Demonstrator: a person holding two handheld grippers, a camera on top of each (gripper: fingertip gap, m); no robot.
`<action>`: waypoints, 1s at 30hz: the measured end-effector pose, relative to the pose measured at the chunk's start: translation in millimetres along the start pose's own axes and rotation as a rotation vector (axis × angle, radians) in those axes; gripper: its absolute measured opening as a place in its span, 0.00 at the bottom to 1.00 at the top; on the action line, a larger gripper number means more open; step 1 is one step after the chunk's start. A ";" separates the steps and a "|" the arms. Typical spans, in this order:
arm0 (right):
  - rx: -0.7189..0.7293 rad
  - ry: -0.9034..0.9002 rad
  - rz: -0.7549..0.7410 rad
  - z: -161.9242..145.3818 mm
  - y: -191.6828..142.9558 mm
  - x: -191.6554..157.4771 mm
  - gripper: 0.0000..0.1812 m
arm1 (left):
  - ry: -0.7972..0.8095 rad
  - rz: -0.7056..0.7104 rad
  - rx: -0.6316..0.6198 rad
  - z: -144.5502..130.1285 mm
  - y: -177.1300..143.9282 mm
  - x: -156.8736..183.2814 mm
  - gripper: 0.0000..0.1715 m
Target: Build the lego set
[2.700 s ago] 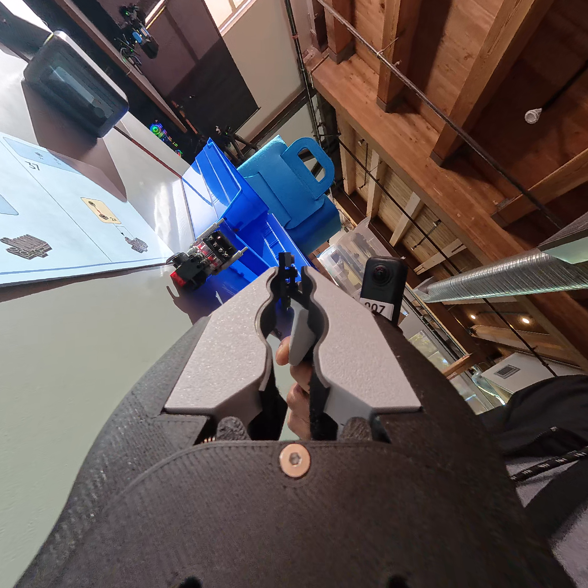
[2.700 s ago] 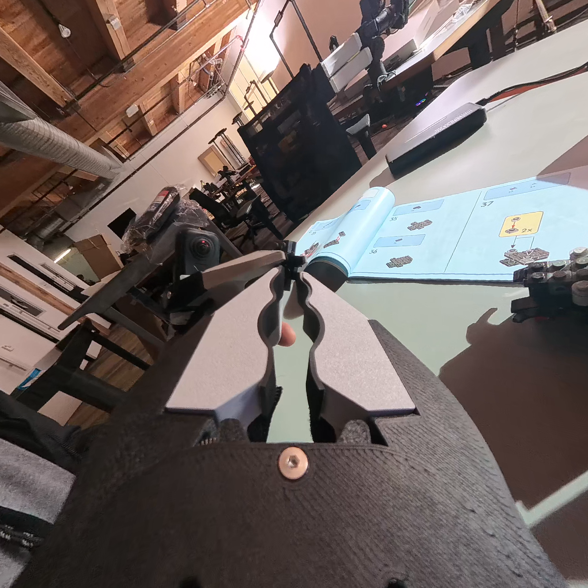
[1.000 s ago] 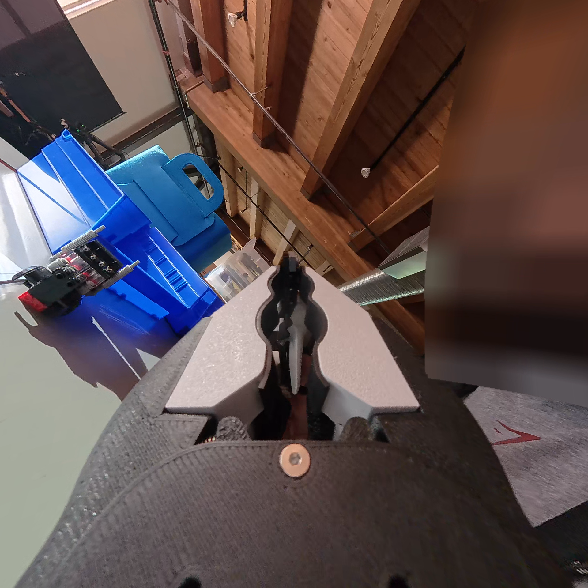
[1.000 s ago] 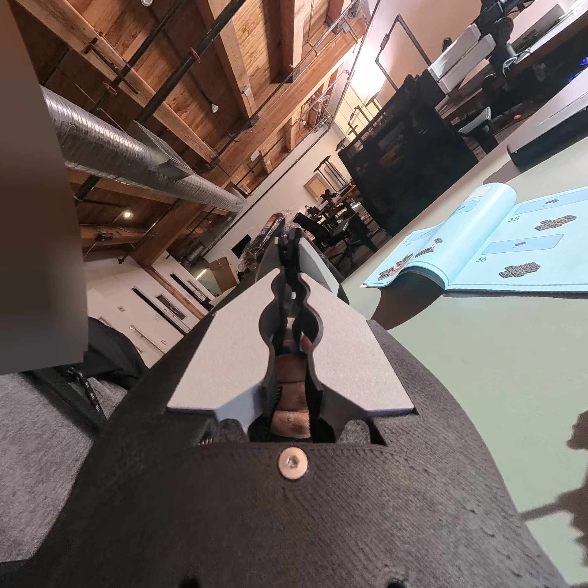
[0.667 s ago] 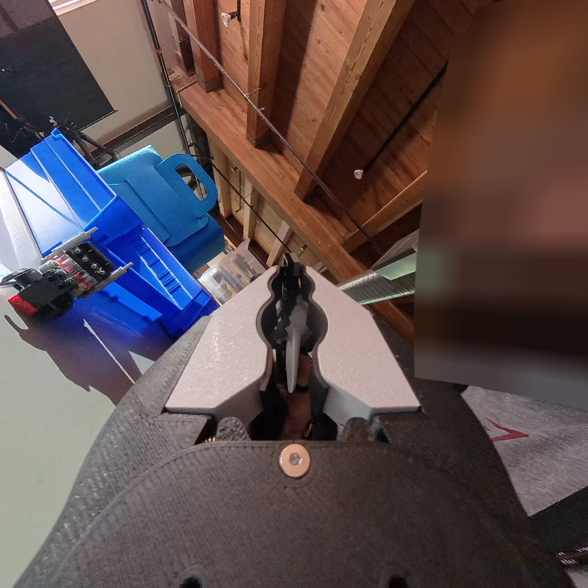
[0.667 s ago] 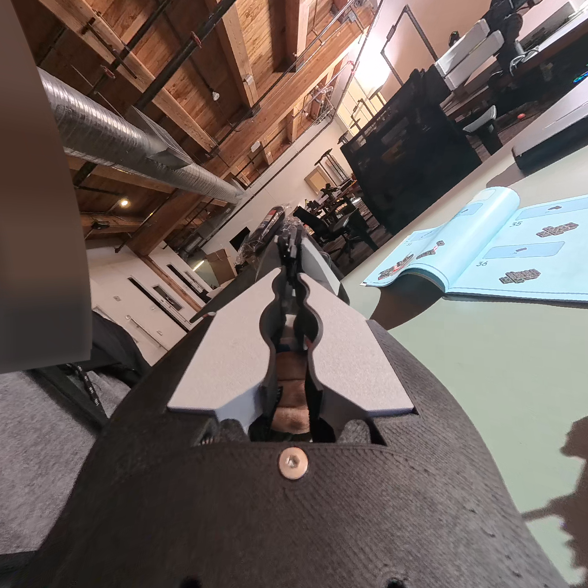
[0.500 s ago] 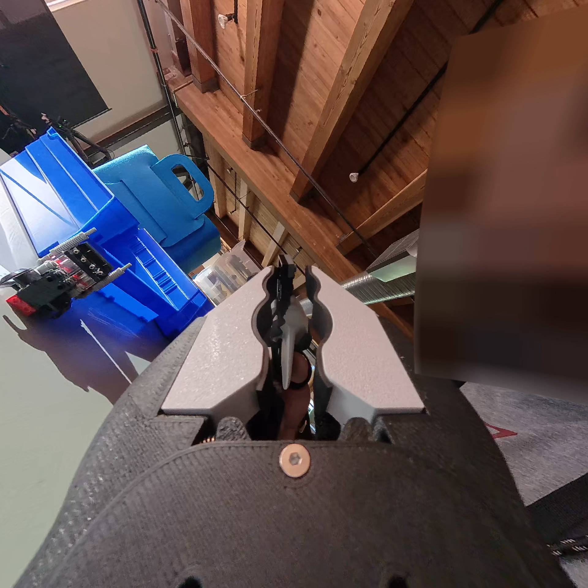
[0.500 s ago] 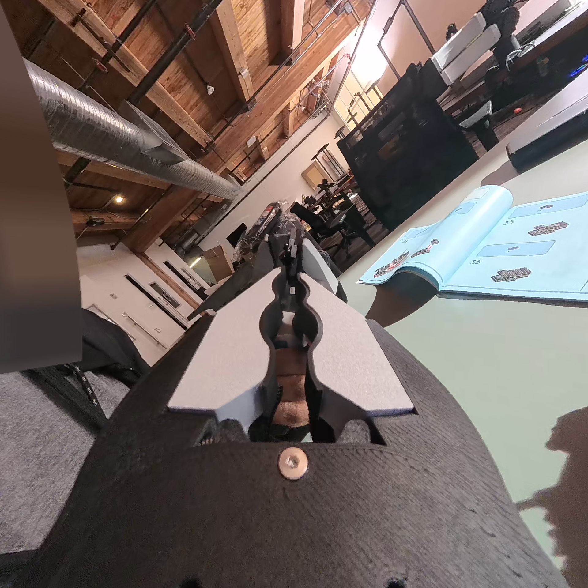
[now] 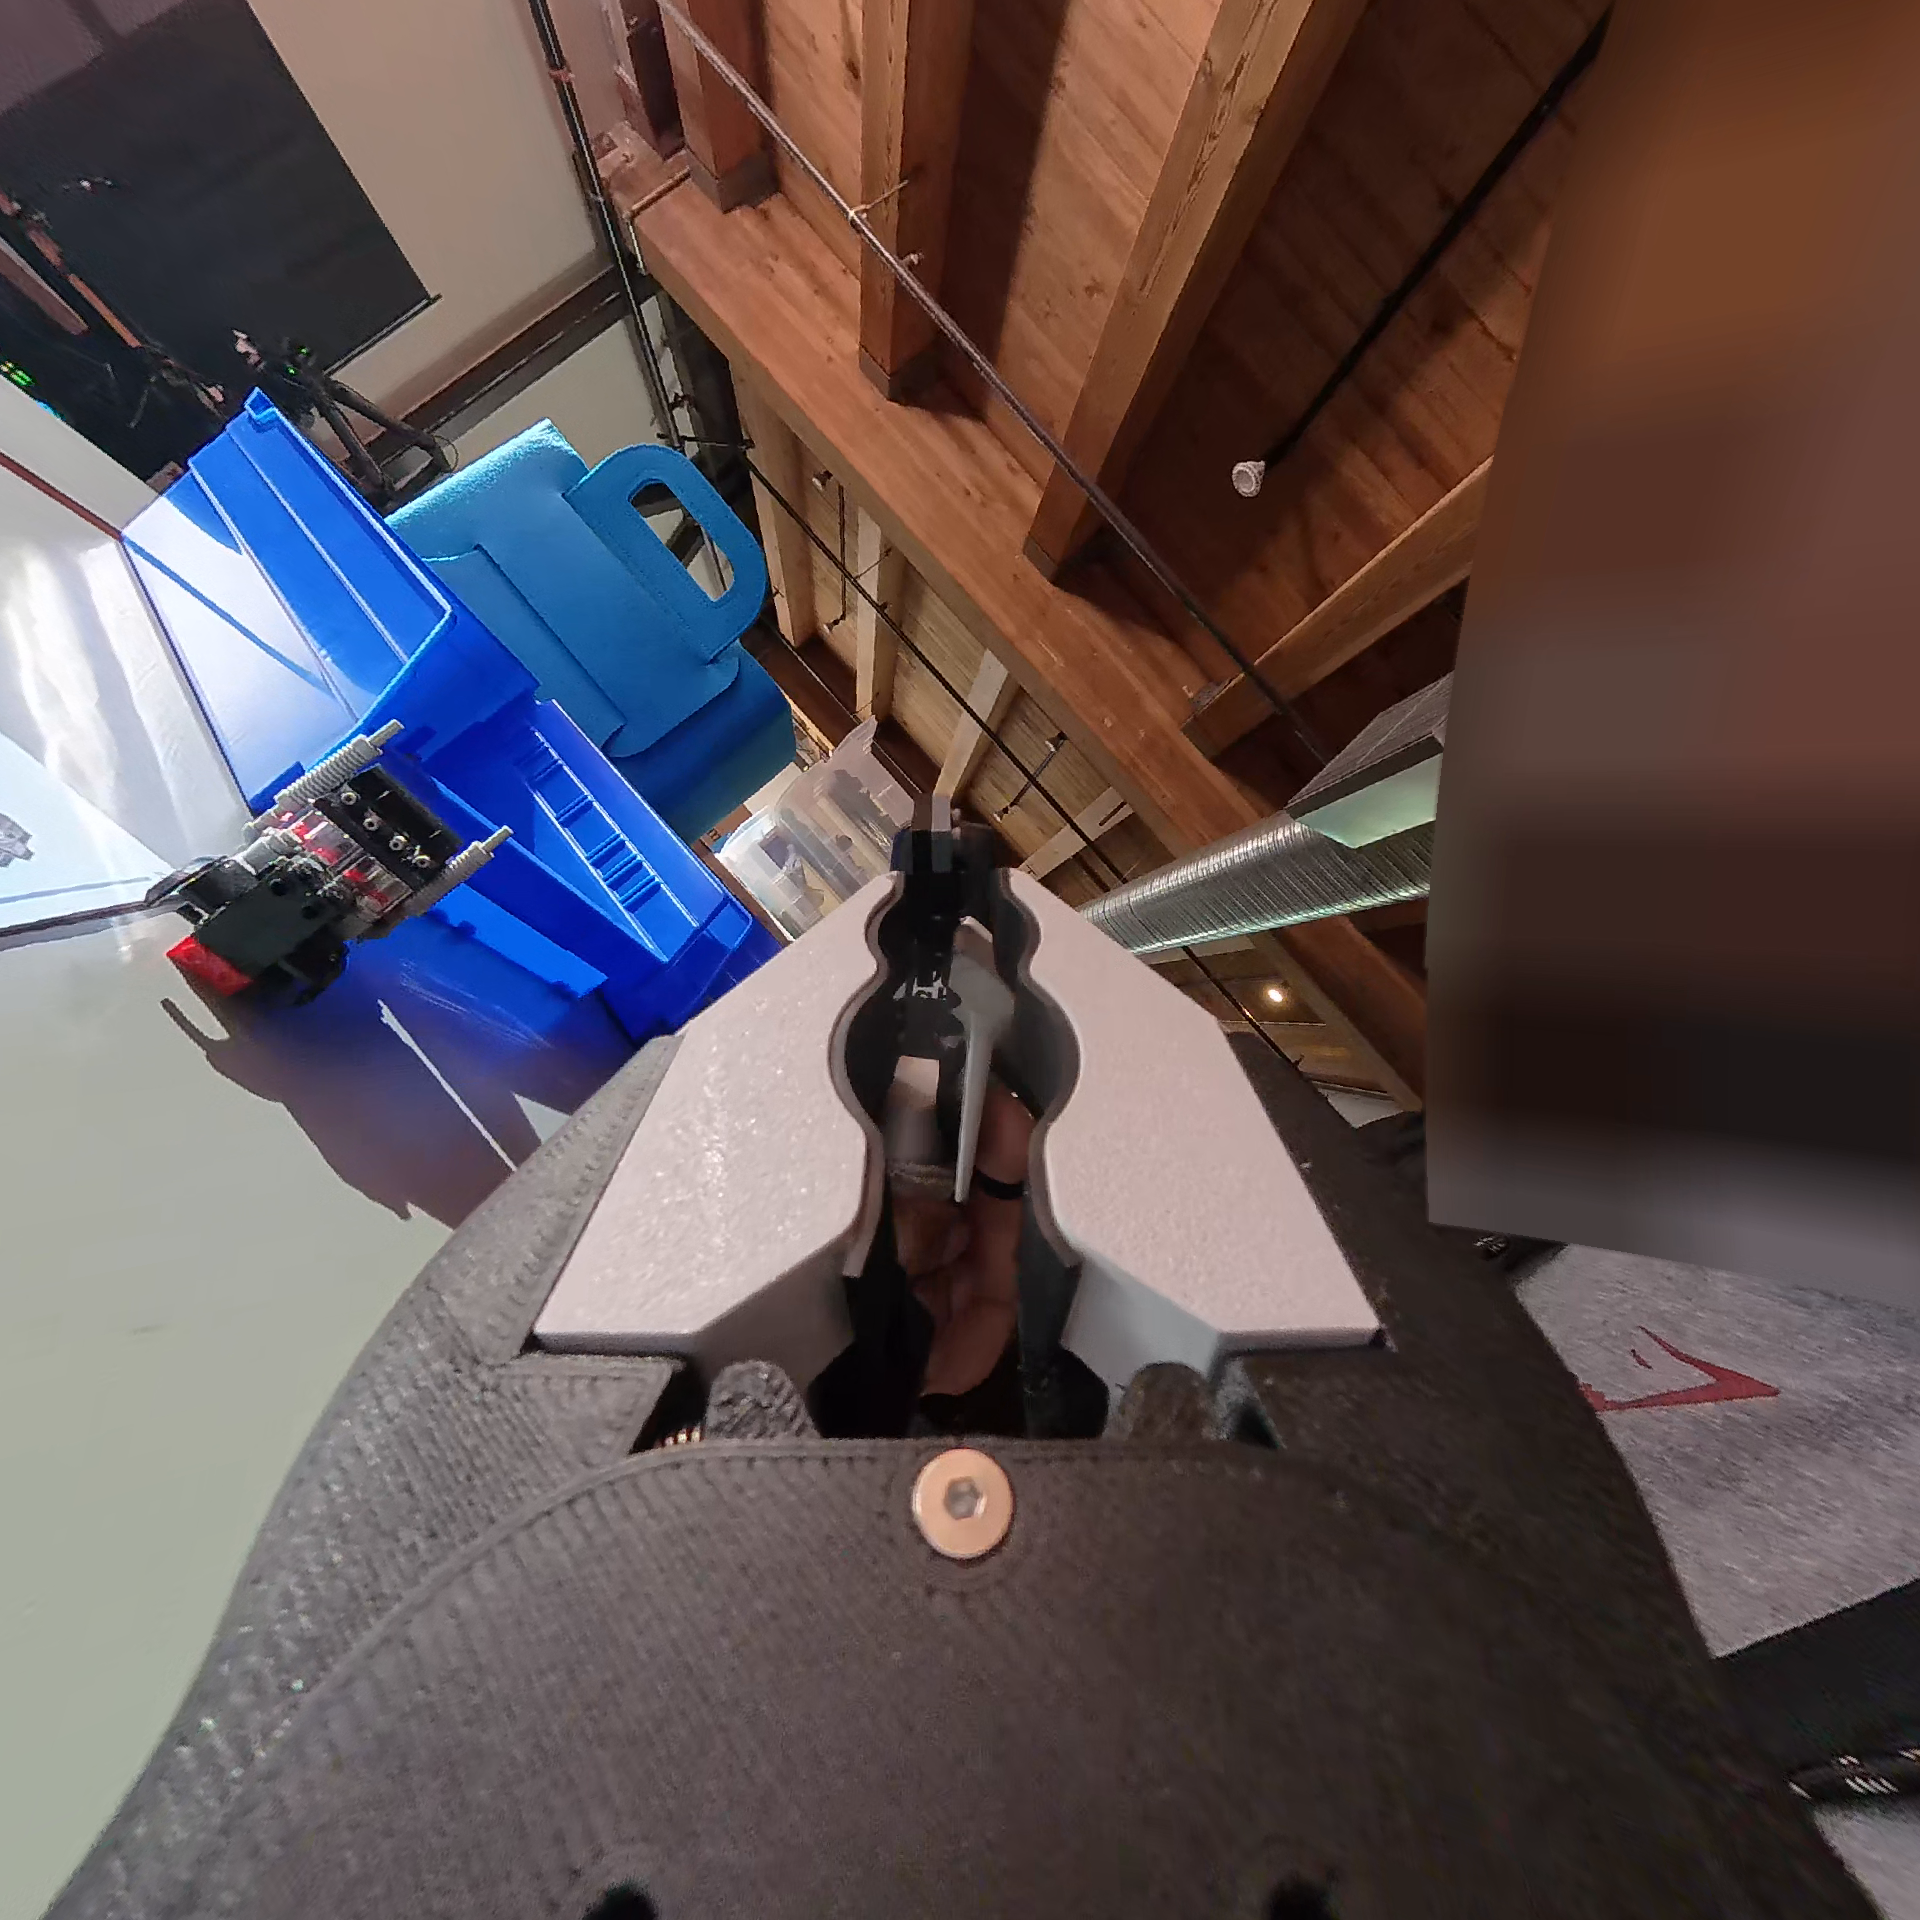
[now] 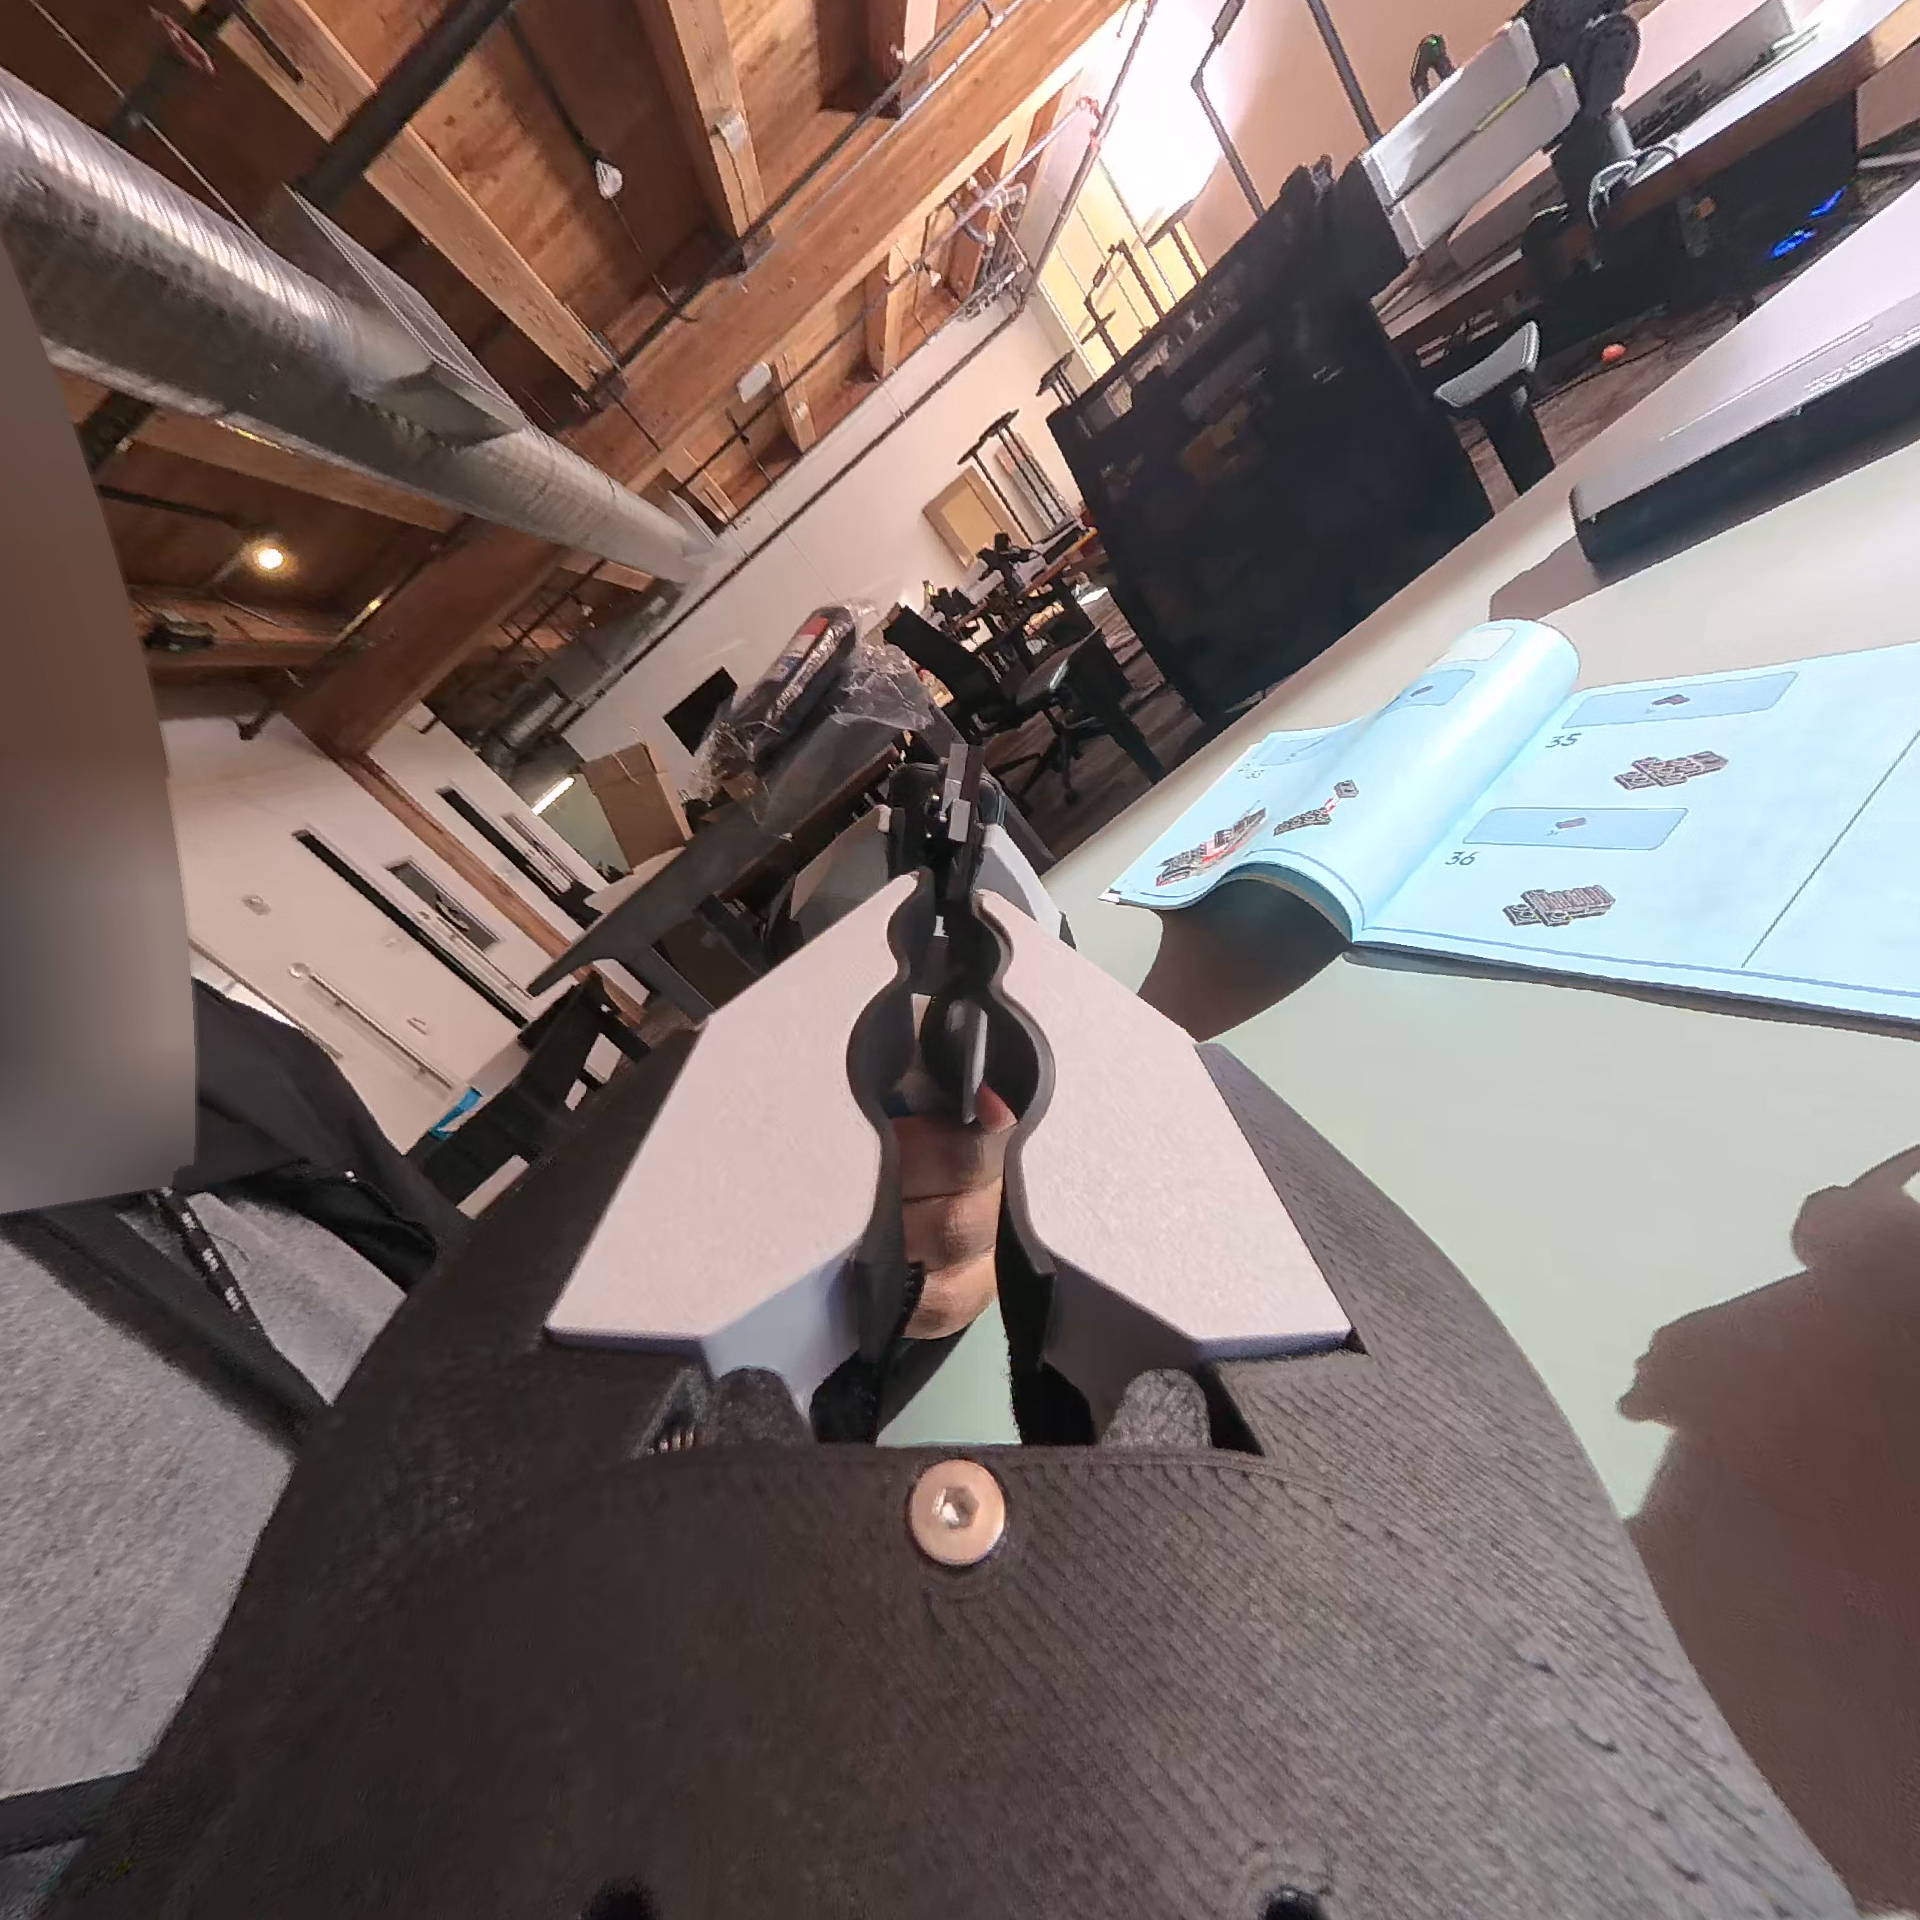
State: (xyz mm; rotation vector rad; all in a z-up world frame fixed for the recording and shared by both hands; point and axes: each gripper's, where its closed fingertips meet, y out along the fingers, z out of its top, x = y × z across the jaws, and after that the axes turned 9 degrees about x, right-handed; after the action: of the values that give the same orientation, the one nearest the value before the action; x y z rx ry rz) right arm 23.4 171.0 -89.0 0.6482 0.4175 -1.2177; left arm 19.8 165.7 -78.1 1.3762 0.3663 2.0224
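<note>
My left gripper [image 9: 940,883] and right gripper [image 10: 948,883] meet tip to tip in the air above the table. Each has its jaws closed on a small black lego part, seen in the left wrist view [image 9: 933,854] and in the right wrist view [image 10: 958,805]. A grey finger of the other gripper [image 9: 977,1023] shows between the left jaws. The partly built black and red lego model [image 9: 296,899] stands on the table at the left, beside the blue bin [image 9: 416,665]. The open instruction booklet [image 10: 1538,821] lies on the table at the right.
A light blue foam bag [image 9: 623,603] leans behind the bin. A dark flat box [image 10: 1745,457] lies at the far table edge. A person's hand [image 10: 945,1236] shows below the jaws, and a grey sleeve [image 10: 125,1351] at the left. The pale green table [image 10: 1455,1143] spreads to the right. Both grippers' tips are close together, under 4 cm apart.
Both grippers have lifted from table level and tilted up towards the ceiling. Half a second ago the left jaws stood slightly apart; now they are closed again on the part.
</note>
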 end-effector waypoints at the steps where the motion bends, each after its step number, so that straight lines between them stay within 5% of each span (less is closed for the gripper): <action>1: -0.003 -0.005 -0.002 -0.3 0.2 0.1 0.02 | 0.001 0.002 0.001 -0.2 0.0 -0.4 0.08; 30: -0.006 -0.112 0.013 2.4 3.0 -9.1 0.03 | -0.070 -0.063 0.077 2.8 -0.5 6.0 0.05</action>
State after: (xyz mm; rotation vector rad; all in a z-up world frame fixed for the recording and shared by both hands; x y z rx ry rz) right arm 23.4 176.6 -80.9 0.5740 0.3223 -1.2338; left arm 21.1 169.7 -72.9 1.4599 0.4547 1.9216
